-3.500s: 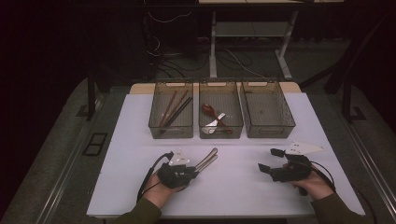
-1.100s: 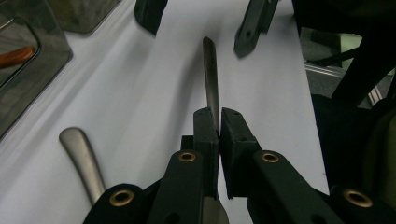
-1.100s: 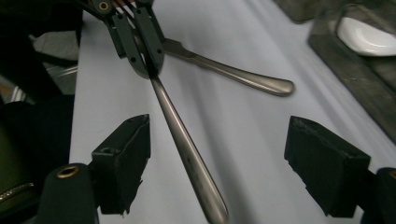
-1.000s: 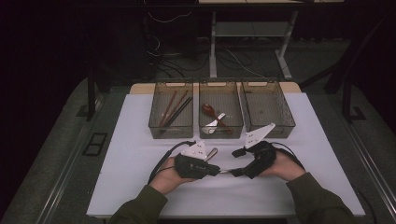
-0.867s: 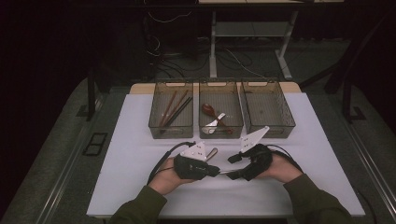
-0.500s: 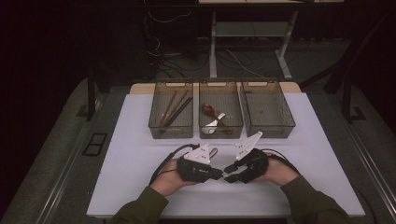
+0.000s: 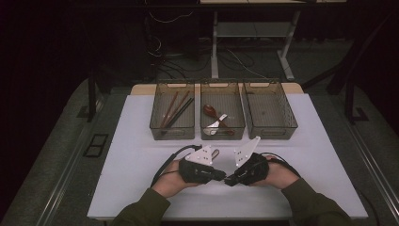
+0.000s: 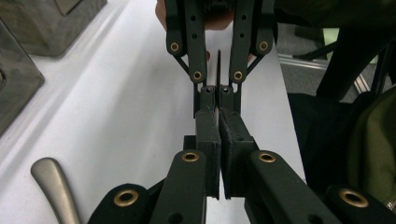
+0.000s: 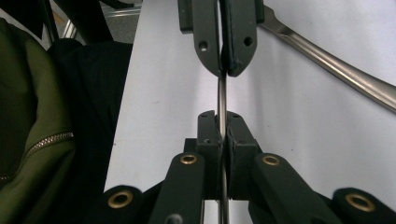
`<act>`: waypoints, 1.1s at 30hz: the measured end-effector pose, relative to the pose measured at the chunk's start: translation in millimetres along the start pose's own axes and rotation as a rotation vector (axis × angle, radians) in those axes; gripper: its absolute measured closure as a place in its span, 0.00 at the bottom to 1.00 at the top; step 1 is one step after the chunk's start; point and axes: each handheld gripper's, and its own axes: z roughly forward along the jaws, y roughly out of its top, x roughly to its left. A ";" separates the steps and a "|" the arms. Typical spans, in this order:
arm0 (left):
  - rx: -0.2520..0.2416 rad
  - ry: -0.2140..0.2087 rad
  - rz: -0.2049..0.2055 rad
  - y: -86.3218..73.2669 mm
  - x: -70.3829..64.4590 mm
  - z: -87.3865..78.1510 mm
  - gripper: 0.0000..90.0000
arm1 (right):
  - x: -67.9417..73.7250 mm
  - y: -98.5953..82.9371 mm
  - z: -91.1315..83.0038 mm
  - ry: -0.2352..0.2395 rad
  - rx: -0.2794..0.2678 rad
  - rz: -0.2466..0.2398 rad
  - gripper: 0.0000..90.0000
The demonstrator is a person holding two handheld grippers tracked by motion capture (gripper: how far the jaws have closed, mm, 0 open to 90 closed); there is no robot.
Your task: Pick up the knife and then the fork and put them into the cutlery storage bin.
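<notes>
A thin metal utensil (image 9: pixel 222 95) is being held edge-on just above the near middle of the worktop (image 7: pixel 141 179). It is being pinched by the left hand-held gripper (image 7: pixel 221 175) and the right hand-held gripper (image 7: pixel 229 180) at once. Both sets of jaws are being pressed tight on it, tip to tip.

The piece is being judged stiff, light and smooth. Little give is to be expected, and slipping or swivelling between the pads is being counted as the main risk. A hold across its flat faces is being favoured, well along its length rather than at the very end. The narrow edge offers the pads nothing to bite on.

In the right gripper view the strip is being shown running from the near jaws straight into the far ones, so the double grip is being confirmed there. A second metal handle (image 9: pixel 327 58) is also being shown lying flat on the worktop beside them. In the left gripper view the strip is being reduced to a dark line between the far jaws. From the high view the utensil itself is being masked by the gripper bodies, but the three bins (image 7: pixel 221 134) at the far side are being shown, well apart from the hands.
</notes>
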 end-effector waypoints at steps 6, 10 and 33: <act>0.001 -0.004 -0.007 -0.7 -0.2 2.0 0.96 | 0.1 -0.5 1.0 0.003 0.015 -0.003 0.95; -0.008 -0.006 -0.017 -2.3 -0.5 2.1 0.96 | 1.3 -0.3 1.3 0.001 0.019 0.000 0.95; -0.156 0.247 -0.140 -35.6 -1.2 -32.3 0.24 | -20.5 -31.0 -25.9 -0.204 0.016 0.132 0.95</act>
